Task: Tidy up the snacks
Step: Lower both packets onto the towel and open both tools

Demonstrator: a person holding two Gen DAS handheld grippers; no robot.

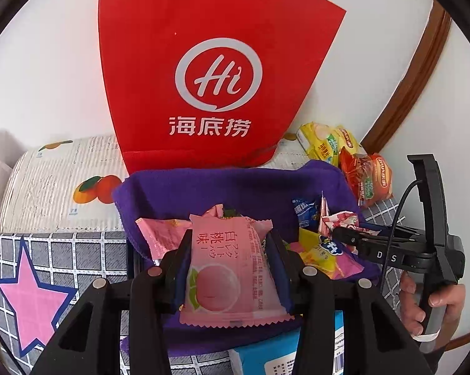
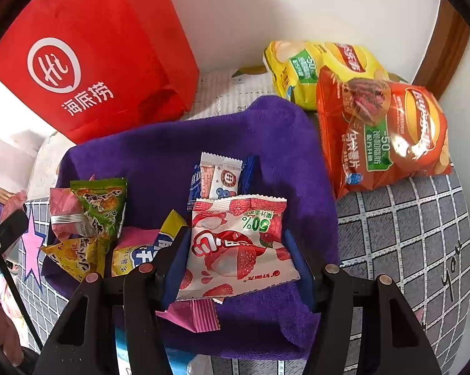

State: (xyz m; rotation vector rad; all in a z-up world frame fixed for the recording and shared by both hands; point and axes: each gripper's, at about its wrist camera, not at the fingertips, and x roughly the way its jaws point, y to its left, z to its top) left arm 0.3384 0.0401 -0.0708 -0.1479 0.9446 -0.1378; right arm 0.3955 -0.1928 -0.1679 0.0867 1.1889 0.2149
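Snacks: L gripper (image 1: 231, 268) clamped on pink peach packet (image 1: 227, 268), R gripper (image 2: 236, 259) clamped on strawberry packet (image 2: 238, 247), both over purple-cloth-lined box (image 2: 172, 150) w/ more packets.

I count two big chip bags, one yellow (image 2: 316, 68) and one orange (image 2: 381, 131). I see one red bag (image 2: 88, 56) and one purple cloth (image 2: 178, 150).

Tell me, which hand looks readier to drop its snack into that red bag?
Probably left: the left gripper, shut on the pink peach packet, faces the red bag squarely. The right gripper sees it off to the side.
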